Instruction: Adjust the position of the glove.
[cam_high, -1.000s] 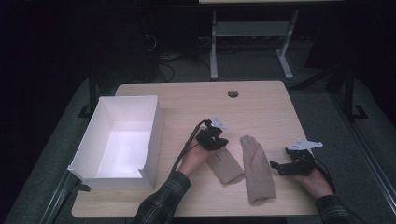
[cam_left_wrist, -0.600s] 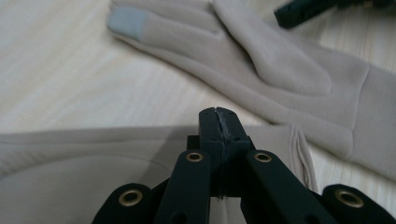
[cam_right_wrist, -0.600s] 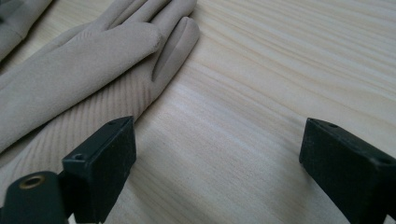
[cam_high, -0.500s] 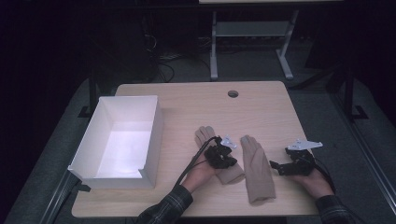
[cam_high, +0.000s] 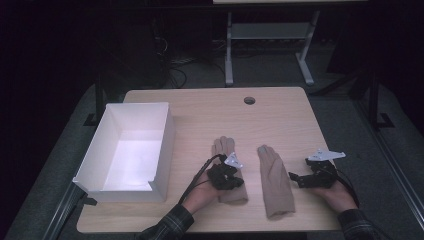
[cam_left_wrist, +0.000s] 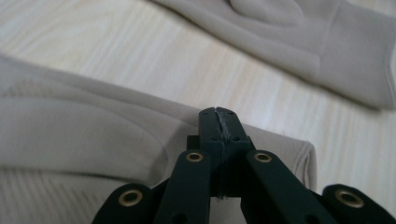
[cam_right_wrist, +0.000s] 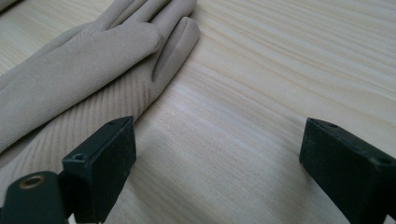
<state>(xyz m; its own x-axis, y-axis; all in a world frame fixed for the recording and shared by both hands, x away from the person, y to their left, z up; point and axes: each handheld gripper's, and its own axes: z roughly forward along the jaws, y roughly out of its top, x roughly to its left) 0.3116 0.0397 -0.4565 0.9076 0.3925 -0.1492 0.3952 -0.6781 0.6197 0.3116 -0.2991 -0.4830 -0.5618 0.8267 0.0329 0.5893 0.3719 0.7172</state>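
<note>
Resting on the left glove (cam_high: 229, 170), left gripper (cam_high: 226, 176) is clenched, jaws together; right gripper (cam_high: 300, 179) is released, jaws spread just beside the right glove (cam_high: 274, 180).

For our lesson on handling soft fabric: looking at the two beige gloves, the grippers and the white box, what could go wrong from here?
1. The left gripper is shut over the left glove; a thin pinch of fabric might slip out when lifted.
2. Dragging that glove could disturb the right glove lying close beside it.
3. The right gripper stands open beside its glove and may close on bare table.
</note>
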